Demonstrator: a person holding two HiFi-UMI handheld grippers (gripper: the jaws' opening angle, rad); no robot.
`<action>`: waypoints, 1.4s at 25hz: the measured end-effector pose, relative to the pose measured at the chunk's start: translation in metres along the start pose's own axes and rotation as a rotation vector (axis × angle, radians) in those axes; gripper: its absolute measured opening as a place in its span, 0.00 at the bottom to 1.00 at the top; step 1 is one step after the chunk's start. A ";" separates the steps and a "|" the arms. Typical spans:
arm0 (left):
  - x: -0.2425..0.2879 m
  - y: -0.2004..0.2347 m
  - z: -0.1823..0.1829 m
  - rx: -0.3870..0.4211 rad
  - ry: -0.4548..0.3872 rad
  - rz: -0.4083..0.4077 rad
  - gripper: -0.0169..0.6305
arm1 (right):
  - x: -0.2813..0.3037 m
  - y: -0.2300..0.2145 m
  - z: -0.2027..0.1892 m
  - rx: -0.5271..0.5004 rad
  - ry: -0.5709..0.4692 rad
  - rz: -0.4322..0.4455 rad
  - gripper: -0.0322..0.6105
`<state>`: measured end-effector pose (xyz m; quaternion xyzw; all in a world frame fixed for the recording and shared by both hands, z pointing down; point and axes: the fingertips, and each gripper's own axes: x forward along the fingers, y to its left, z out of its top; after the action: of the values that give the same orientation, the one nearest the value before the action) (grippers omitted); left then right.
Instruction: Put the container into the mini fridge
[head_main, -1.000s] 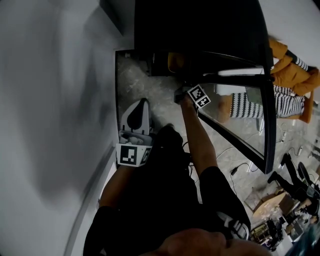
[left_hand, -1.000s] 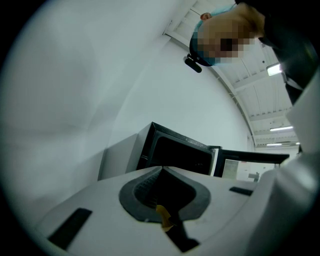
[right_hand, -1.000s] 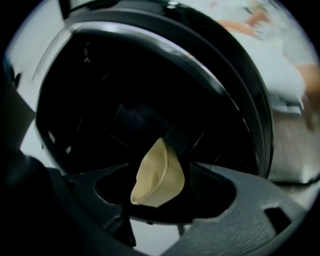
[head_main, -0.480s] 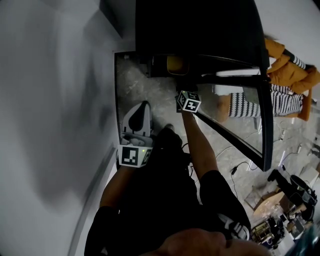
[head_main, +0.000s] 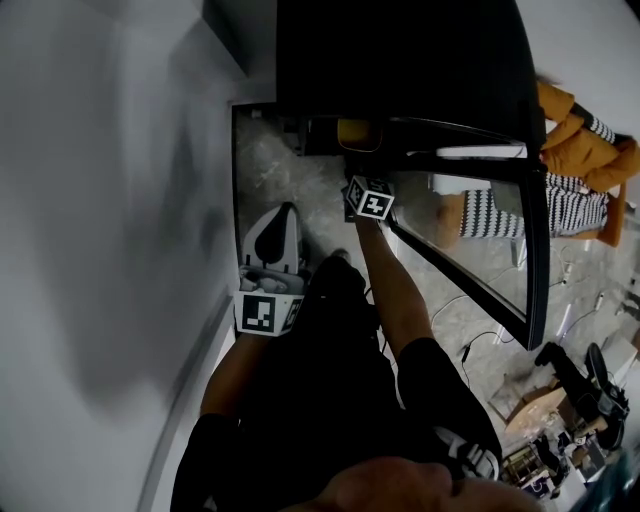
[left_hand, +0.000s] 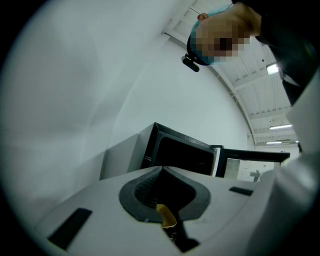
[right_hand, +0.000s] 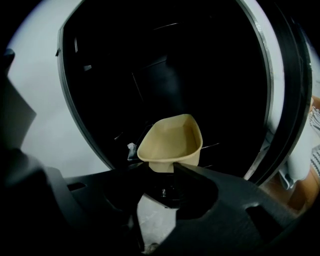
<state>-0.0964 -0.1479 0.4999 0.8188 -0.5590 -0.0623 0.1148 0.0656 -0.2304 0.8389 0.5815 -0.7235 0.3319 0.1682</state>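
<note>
An orange padded garment (head_main: 585, 140) and striped fabric (head_main: 578, 205) lie at the floor's (head_main: 270, 175) right edge, with cables (head_main: 478, 337) and cardboard (head_main: 545, 405) nearby.

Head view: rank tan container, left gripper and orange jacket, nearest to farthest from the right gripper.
1. Tan container, just above, between the right gripper's fingers, which have just been closing.
2. Left gripper, lower left.
3. Orange jacket, far right.

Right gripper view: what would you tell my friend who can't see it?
A tan open container sits between the right tongs, which have just been closing and now pinch its near end. Behind it gapes the dark inside of the mini fridge, its door swung open at right.
</note>
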 end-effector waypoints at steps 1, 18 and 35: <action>0.000 0.001 0.000 0.005 0.000 0.000 0.03 | 0.001 -0.001 0.002 -0.004 0.001 -0.006 0.28; 0.002 0.015 -0.007 0.000 -0.012 0.018 0.03 | 0.026 -0.006 0.031 0.030 -0.044 -0.006 0.28; -0.010 0.010 0.001 0.005 -0.008 0.021 0.03 | 0.016 -0.006 0.031 0.040 -0.036 -0.009 0.27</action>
<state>-0.1093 -0.1418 0.5009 0.8130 -0.5681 -0.0633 0.1112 0.0713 -0.2639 0.8286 0.5938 -0.7171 0.3351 0.1448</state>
